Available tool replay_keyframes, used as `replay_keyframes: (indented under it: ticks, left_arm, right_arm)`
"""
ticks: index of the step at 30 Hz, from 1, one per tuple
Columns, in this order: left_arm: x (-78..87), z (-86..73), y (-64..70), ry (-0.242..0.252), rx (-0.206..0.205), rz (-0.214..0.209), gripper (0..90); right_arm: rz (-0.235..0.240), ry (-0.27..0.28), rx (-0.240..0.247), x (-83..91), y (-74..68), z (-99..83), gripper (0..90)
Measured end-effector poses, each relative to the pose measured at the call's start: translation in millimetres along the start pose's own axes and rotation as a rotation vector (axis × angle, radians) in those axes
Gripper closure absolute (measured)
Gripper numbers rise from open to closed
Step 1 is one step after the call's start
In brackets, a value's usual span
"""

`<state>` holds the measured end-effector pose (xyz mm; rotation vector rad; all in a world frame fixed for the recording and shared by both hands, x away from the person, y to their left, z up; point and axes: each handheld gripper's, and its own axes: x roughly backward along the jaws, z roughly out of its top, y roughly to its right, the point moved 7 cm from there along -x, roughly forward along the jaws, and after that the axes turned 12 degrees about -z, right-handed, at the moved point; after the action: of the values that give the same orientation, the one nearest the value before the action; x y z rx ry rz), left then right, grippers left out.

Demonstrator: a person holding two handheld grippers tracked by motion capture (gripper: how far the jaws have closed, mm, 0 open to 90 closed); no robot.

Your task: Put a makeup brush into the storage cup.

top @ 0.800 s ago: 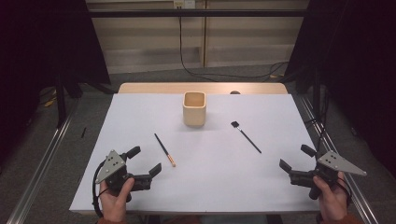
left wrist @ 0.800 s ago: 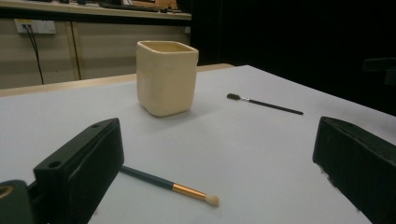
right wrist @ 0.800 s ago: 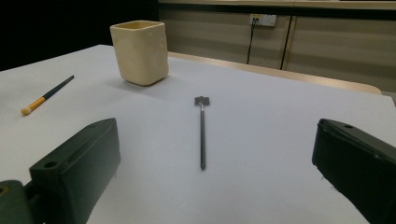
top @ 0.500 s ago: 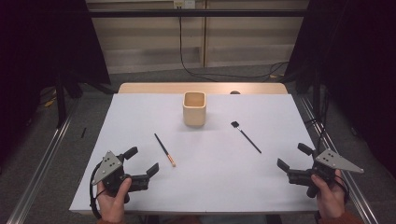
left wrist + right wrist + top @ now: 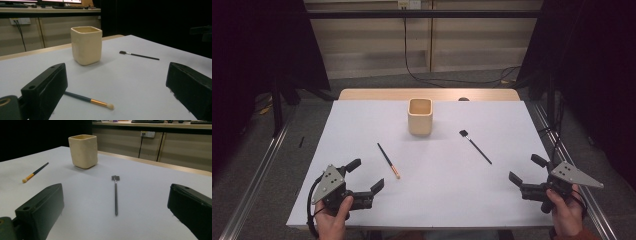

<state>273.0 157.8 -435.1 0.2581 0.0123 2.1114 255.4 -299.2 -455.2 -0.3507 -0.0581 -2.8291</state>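
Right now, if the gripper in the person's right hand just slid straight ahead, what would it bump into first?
Most likely the black brush, which lies between the open jaws of the right gripper with its handle end nearest. Depth is hard to judge.

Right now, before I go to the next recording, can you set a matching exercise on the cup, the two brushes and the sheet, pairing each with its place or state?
Things:
1. cup
2. gold-banded brush
3. black brush
4. white sheet

Places or states:
A. lies flat, nearer the right gripper
B. covers the tabletop
C. stands upright at the far middle
D. lies flat, nearer the left gripper

Pairs: 1-C, 2-D, 3-A, 4-B
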Motion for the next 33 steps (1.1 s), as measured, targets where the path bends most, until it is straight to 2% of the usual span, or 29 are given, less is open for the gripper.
replay_keyframes:
  ticks: [3,9,11,13,14,19,21,25,28,30,33]
  left_arm:
    - [-3.1,1.2,-0.7,-0.008,-0.004,0.008,3.6]
    - [-13.1,6.3,-1.5,-0.018,-0.012,-0.014,3.6]
    - [-14.3,8.8,-4.5,-0.017,-0.009,-0.008,3.5]
    - [-15.5,15.0,-11.1,0.01,0.001,0.027,2.9]
    - [-15.5,15.0,-11.1,0.01,0.001,0.027,2.9]
    - [-23.9,22.9,-23.0,-0.006,-0.002,0.014,2.9]
    - [-25.4,24.5,-24.5,-0.01,-0.01,0.008,2.9]
    - [-30.8,31.4,-27.1,-0.003,0.005,-0.019,2.9]
    - [-37.0,37.7,-31.7,-0.005,-0.018,-0.012,2.9]
    - [-40.1,40.1,-33.2,0.002,-0.019,-0.006,2.8]
    - [-49.9,45.9,-36.0,0.002,-0.028,-0.021,2.8]
  right_arm:
    - [0.007,0.003,-0.002,0.5,-0.7,0.6,0.0]
    - [0.011,0.002,-0.002,1.6,-2.2,0.6,0.0]
    - [0.01,0.006,-0.006,2.3,-1.7,0.6,0.0]
    - [0.01,0.01,-0.011,2.8,-1.2,1.1,0.0]
    - [0.01,0.01,-0.011,2.8,-1.2,1.1,0.0]
    - [0.013,0.009,-0.012,3.8,-1.7,0.8,0.0]
    - [0.015,0.006,-0.019,3.8,-2.1,0.4,0.0]
    - [0.013,0.005,-0.023,4.0,-1.9,0.3,0.0]
    - [0.012,0.004,-0.025,4.6,-2.0,0.1,0.0]
    - [0.014,0.005,-0.022,4.0,-2.4,0.5,0.0]
    - [0.017,0.003,-0.019,3.9,-3.0,0.2,0.0]
